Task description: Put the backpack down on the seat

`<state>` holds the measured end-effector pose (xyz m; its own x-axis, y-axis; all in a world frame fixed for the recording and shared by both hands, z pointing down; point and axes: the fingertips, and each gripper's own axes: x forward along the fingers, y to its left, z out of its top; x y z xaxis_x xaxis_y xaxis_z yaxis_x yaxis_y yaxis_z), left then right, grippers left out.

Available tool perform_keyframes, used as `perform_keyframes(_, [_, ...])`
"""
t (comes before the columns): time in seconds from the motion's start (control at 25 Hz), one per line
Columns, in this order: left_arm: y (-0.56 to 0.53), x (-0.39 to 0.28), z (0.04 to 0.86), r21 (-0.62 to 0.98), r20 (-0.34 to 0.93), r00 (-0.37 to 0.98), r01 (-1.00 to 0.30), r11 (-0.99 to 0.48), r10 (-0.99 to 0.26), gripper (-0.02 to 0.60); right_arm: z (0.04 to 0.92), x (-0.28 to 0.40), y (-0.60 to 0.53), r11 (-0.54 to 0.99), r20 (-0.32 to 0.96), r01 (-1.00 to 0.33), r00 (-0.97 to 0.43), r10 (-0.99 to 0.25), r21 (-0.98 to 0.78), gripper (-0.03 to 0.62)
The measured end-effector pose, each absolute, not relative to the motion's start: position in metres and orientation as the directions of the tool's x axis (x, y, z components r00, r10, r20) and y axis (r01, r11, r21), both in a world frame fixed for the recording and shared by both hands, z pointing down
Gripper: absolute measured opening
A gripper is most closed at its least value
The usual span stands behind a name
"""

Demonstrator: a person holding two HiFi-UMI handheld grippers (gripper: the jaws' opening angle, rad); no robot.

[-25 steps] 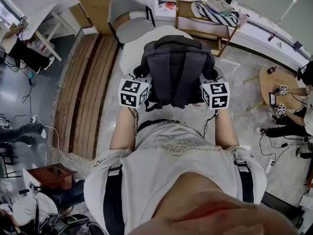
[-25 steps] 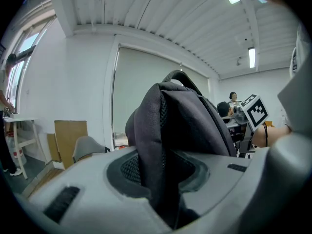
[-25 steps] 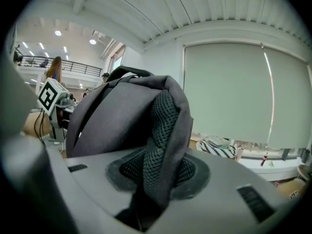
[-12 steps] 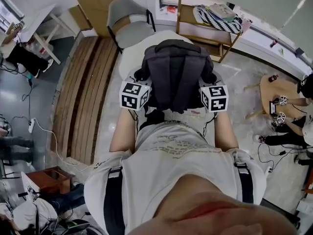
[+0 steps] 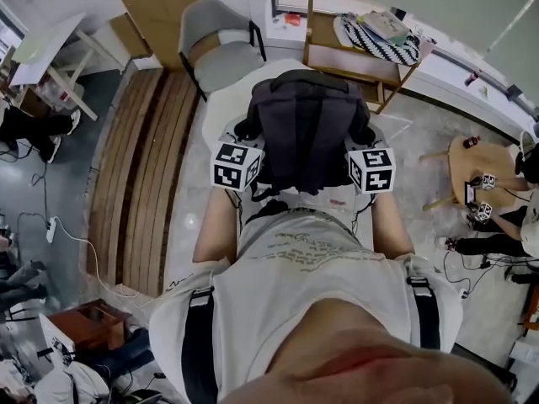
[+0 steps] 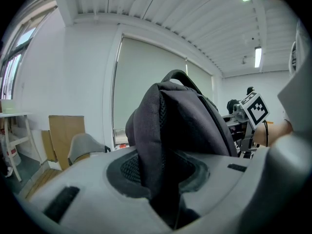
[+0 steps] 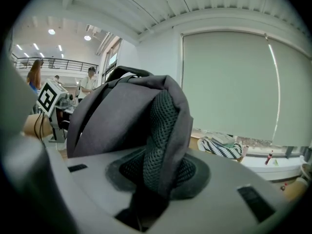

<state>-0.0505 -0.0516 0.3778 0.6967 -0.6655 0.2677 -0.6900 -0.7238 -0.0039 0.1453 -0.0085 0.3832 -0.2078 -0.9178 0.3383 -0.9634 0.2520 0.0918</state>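
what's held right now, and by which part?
The backpack, by both: left hand-held gripper clamps one padded strap, right hand-held gripper clamps the other strap.

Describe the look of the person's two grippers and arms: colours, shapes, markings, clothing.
The left gripper and right gripper have smooth light-grey moulded jaws with round dark padded recesses and small black slots. Each carries a white cube printed with black square markers: left cube, right cube. The person wears a pale short-sleeved T-shirt and black shoulder straps.
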Motion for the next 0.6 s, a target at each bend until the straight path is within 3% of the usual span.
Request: perform_keyframes(0.6, [-0.187, -0.063, 0.406, 0.045, 0.328, 0.711, -0.670, -0.741, -0.622, 0.114, 0.409, 0.132, -0.144, 0.271, 0.414, -0.960, -0.217, -0.884, 0.075, 0.125])
